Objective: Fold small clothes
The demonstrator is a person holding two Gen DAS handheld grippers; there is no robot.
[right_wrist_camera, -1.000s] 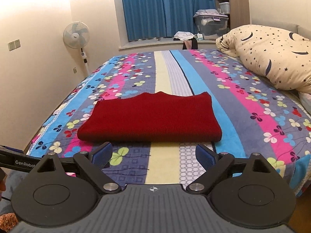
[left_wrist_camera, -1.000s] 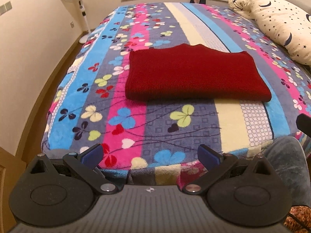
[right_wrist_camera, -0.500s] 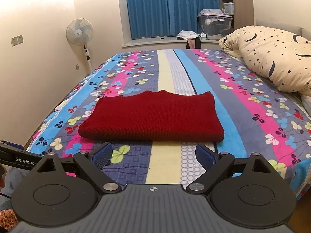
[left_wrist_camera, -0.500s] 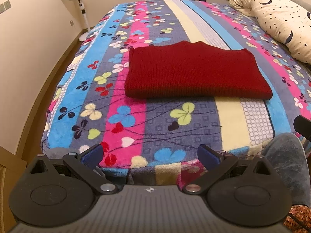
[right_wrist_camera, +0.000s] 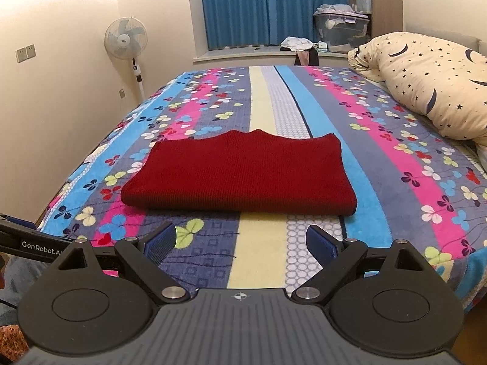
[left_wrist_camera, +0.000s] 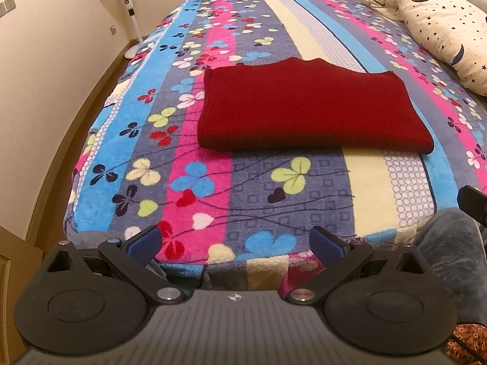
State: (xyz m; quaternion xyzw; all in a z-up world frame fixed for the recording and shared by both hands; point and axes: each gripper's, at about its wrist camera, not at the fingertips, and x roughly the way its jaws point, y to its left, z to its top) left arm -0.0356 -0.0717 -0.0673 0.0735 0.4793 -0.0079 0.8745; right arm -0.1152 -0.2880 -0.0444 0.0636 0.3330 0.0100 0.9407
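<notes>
A dark red knitted garment (left_wrist_camera: 307,109) (right_wrist_camera: 243,173) lies folded into a flat rectangle on the striped floral bedspread (left_wrist_camera: 243,188) (right_wrist_camera: 261,249). My left gripper (left_wrist_camera: 234,243) hangs open over the near edge of the bed, well short of the garment, with nothing between its blue pads. My right gripper (right_wrist_camera: 240,243) is open too, held low over the bedspread a short way in front of the garment's near fold. Neither gripper touches the cloth.
A cream star-and-moon duvet (right_wrist_camera: 432,82) is bunched at the right side of the bed. A standing fan (right_wrist_camera: 126,42) is by the left wall. A person's grey trouser leg (left_wrist_camera: 450,255) is at the bed's near right corner. The other gripper's body (right_wrist_camera: 30,240) juts in at left.
Both grippers have drifted slightly with small view shifts: the left view tilts down a little, the right view rises a little. The garment has not moved and both grippers stay open.
</notes>
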